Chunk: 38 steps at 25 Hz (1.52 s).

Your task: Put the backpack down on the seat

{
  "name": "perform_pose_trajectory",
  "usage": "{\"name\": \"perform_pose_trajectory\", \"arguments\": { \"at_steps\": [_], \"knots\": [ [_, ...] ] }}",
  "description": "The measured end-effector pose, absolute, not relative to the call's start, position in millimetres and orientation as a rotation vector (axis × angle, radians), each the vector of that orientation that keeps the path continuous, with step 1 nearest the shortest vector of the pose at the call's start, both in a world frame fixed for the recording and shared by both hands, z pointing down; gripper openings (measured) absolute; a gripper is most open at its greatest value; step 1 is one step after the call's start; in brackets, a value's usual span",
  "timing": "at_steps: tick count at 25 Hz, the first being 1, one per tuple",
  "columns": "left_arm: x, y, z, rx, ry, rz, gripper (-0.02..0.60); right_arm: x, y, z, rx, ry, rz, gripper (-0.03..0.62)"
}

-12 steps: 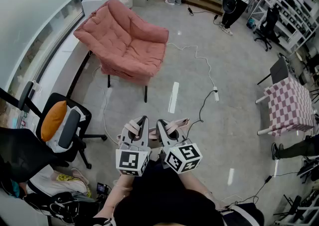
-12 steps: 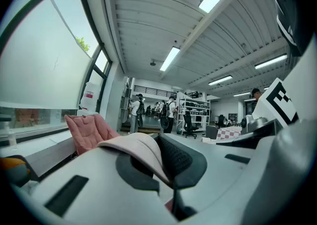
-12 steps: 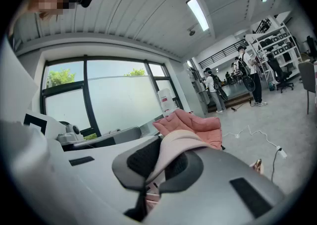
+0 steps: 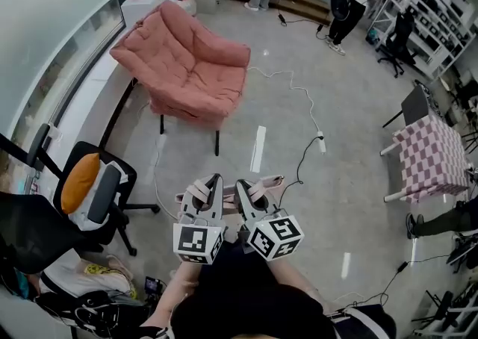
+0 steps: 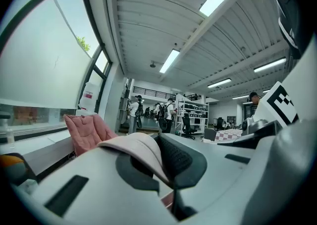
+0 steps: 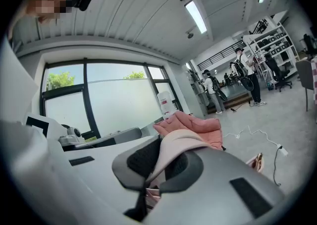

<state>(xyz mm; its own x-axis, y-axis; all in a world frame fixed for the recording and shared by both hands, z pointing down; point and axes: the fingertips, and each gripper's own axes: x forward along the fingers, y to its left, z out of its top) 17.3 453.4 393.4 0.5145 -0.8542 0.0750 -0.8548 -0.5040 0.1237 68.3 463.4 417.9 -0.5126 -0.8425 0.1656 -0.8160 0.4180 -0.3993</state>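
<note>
A pink padded chair [image 4: 187, 61] stands ahead on the grey floor, its seat bare. The pink backpack [image 4: 265, 184] hangs just below my two grippers, mostly hidden by them. In the head view my left gripper [image 4: 214, 181] and right gripper [image 4: 243, 184] are side by side, close to my body, well short of the chair. In the left gripper view the left gripper [image 5: 158, 144] is shut on a pink strap [image 5: 136, 144], with the chair [image 5: 86, 130] beyond. The right gripper [image 6: 161, 154] is shut on the other pink strap [image 6: 178, 144], with the chair [image 6: 193, 125] behind.
An office chair with an orange cushion [image 4: 93, 188] stands at my left. A white cable with a power strip [image 4: 310, 117] runs over the floor right of the pink chair. A checkered table [image 4: 433, 158] is at the right. People [image 4: 347, 1] stand at the back.
</note>
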Motion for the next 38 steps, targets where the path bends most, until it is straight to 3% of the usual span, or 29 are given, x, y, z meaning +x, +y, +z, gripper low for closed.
{"name": "perform_pose_trajectory", "arguments": {
  "at_steps": [20,38],
  "knots": [
    [5,465,413,2.563,-1.500,0.023,0.015,58,479,439,-1.516,2.574,-0.720,0.032],
    [31,348,408,2.540,-1.554,0.033,0.015,82,357,432,-1.449,2.632,-0.719,0.032]
  ]
}}
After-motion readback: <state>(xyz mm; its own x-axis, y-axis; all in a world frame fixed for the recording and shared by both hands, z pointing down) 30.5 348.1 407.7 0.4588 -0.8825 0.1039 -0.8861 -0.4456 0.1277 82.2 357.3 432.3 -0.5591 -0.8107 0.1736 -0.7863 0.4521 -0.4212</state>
